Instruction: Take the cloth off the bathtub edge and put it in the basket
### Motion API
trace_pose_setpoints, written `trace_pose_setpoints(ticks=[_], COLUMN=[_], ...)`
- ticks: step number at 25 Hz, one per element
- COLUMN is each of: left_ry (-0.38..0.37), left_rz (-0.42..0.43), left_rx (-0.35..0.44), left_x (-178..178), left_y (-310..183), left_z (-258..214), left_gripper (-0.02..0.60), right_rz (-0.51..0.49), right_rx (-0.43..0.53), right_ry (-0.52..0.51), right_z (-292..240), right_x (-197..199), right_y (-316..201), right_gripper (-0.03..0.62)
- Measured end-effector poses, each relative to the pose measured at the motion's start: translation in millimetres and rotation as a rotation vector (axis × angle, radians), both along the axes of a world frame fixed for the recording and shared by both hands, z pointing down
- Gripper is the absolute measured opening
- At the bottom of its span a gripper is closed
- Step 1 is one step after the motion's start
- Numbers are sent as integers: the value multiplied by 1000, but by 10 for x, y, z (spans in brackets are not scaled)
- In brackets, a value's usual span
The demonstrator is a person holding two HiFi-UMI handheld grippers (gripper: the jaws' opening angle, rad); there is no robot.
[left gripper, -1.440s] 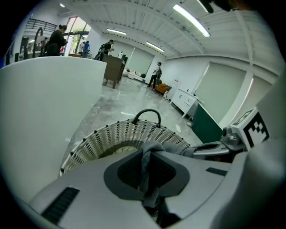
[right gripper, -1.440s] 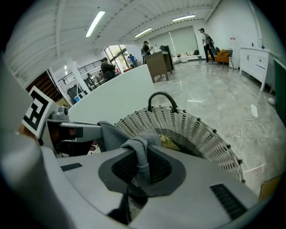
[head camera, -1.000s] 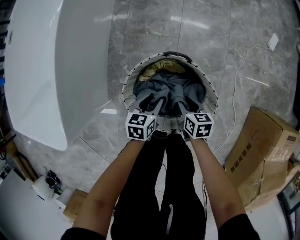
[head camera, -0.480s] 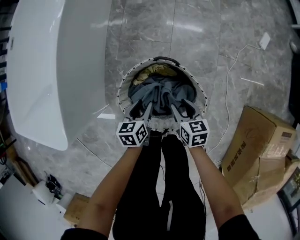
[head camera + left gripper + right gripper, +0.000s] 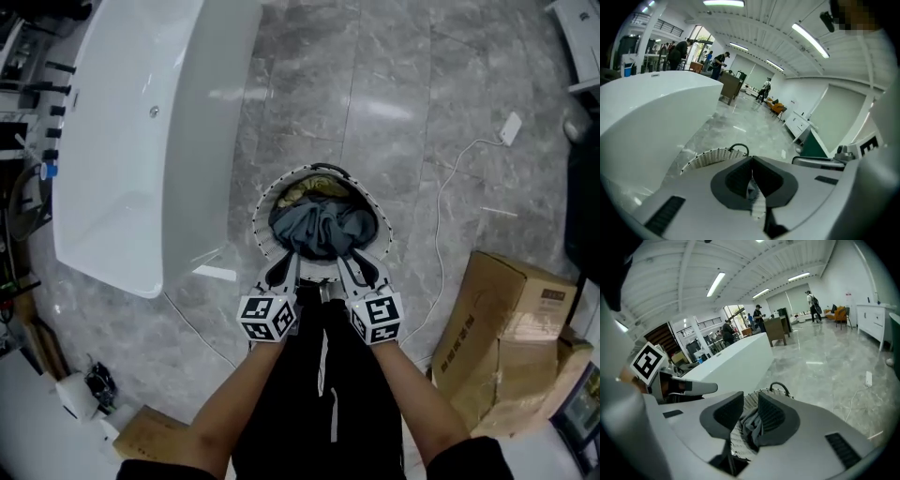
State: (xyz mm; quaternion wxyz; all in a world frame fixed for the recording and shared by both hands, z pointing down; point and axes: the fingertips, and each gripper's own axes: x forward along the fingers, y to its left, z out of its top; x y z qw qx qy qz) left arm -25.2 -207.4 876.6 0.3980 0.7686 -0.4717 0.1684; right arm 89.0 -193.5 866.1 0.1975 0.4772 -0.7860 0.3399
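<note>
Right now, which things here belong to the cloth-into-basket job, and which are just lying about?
Part of the job:
grey cloth, already inside the basket
bathtub

Just lying about:
cardboard box
white plug with its cable on the floor
small box

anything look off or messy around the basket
Nothing is spilled. The cardboard box at right looks dented and crumpled, and a white cable trails loose across the floor beside the basket. The grey cloth lies bunched inside the basket, not hanging over its rim.
</note>
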Motion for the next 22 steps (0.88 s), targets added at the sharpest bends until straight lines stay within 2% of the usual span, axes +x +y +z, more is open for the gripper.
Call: trace_pose_setpoints(ticks=[3,6,8,10,13,15,17,20,22], left_ry=[22,24,65,104,100,93,94,104,144], left_rz=[-11,6,23,49,76,66,51,5,-32], left_rx=[24,84,128,198,335,383,395,430,443], left_x=[42,187,344,526,662,594,407,102,-37], left_y=[201,406,552,644,655,693,844,1017,1083], left_z=[-686,-1446,-1979,-2526,-3289,-3668,-3992,-4517,-4851], left_gripper=[15,14,14,14,14,14,14,14,14], right_rz=[6,12,-8,-31,-41,-10,21,-16,-35], right_rx=[25,47,90,169,294,326,334,394,433], right_ry=[-31,-53,-56,-66,-76,-76,-68,-75,-72], right_z=[-731,-1477,-1987,-2515,-3203,-3580,-3980,-4581,-4887], right_x=[6,30,48,80,94,47,-86,-348,-458], right_y=[225,423,526,585,562,554,652,821,923], right_gripper=[55,44,44,46,46,46,46,46,46])
